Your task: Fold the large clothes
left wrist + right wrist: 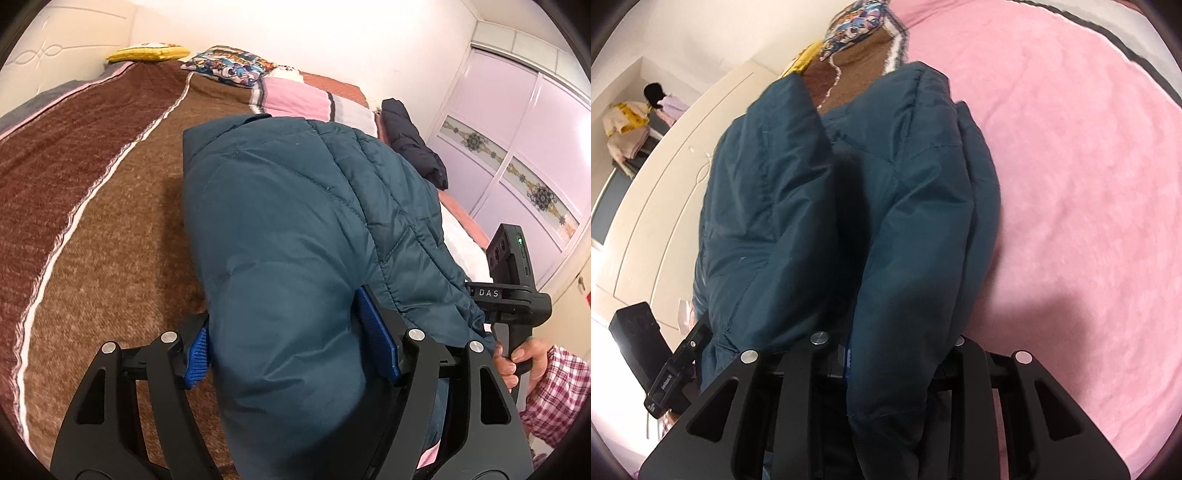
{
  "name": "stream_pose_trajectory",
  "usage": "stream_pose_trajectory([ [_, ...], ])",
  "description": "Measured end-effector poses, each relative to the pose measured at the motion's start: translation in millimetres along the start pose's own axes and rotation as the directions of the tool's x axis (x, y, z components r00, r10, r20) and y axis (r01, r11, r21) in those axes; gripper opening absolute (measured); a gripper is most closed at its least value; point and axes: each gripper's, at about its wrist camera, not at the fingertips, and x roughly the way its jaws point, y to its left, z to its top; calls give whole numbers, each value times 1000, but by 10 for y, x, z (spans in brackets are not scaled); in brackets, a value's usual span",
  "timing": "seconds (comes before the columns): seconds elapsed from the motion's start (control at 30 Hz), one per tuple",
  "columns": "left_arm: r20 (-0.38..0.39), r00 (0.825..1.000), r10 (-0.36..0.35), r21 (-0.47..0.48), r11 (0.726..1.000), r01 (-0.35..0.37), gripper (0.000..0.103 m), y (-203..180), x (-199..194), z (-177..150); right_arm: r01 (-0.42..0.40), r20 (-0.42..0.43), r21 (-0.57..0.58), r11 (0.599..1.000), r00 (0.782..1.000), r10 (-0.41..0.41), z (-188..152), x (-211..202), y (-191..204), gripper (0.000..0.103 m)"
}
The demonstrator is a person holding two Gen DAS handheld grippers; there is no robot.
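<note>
Left claw [295, 354]: jaws spread wide, blue pads [376, 332] pressed against both sides of a thick fold of the teal quilted jacket [288, 221], which fills the centre of the left wrist view above the brown blanket [110, 221] on the bed. Right claw [890, 354]: jaws narrow, clamped on another fold of the jacket [905, 221], centre frame, over the pink blanket [1071, 184]. A hand [517, 362] in a checked sleeve [554, 391] appears lower right of the left wrist view.

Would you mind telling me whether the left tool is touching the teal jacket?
Touching. The left wrist view shows the left tool with both blue pads pressed into a thick fold of the teal jacket.
</note>
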Motion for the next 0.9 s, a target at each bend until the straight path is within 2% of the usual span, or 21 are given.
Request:
stream_pose_trajectory([
  [0.2, -22, 999, 27, -48, 998, -28, 79, -4, -36, -7, 34, 3, 24, 999, 999, -34, 13, 24, -26, 35],
  [0.37, -24, 997, 68, -45, 997, -69, 79, -50, -128, -25, 68, -5, 40, 997, 998, -68, 59, -3, -13, 46],
  [0.5, -14, 995, 101, -29, 994, -101, 79, -102, -250, -46, 86, 2, 39, 996, 996, -86, 36, -47, 8, 51],
  [0.53, -8, 994, 107, -23, 994, -107, 79, -118, -290, -56, 94, 3, 39, 995, 996, -94, 28, -61, 6, 56],
  [0.57, -3, 994, 108, -18, 994, -108, 79, -140, -326, -60, 107, 7, 42, 993, 994, -107, 16, -79, 3, 58],
  [0.9, 26, 994, 105, 29, 994, -106, 79, -366, -677, -124, 99, 66, 33, 995, 993, -101, -84, -377, 111, 58],
])
